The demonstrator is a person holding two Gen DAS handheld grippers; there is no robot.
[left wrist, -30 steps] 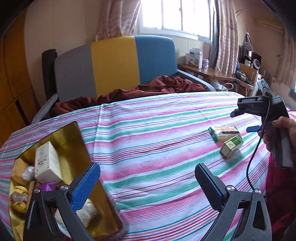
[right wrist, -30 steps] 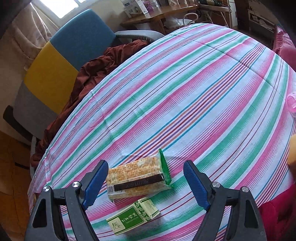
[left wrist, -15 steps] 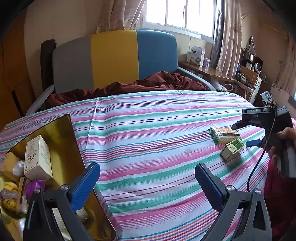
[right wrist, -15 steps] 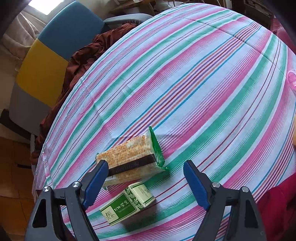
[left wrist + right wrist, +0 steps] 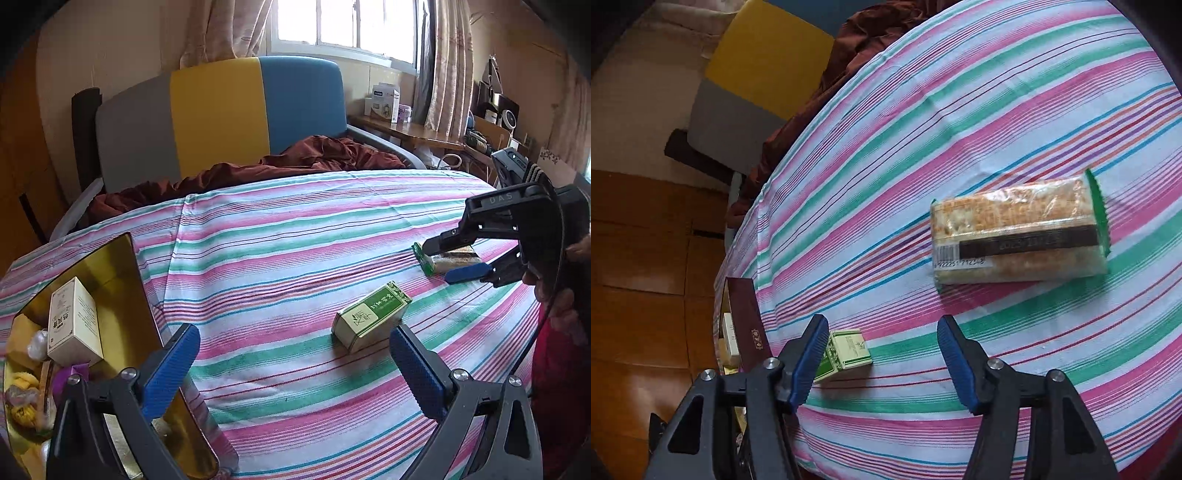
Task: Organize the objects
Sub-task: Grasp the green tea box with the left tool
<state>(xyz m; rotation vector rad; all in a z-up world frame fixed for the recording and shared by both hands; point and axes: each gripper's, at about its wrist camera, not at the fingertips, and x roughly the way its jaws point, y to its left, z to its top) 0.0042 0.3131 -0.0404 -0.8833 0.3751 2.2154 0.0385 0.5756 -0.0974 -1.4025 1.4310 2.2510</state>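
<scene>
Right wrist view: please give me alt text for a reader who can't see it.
The right gripper hangs over a striped tablecloth, fingers closing with nothing between them. A wrapped cracker pack lies ahead; a small green box sits beside the left finger.

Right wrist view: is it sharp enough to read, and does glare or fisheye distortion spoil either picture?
Right wrist view: motion blur softens the cracker pack, though its barcode shows; the striped cloth bulges from fisheye. Left wrist view: sharper, the green box crisp; the window is blown out, and the gold tin mirrors its surroundings; dark vignette in corners.
</scene>
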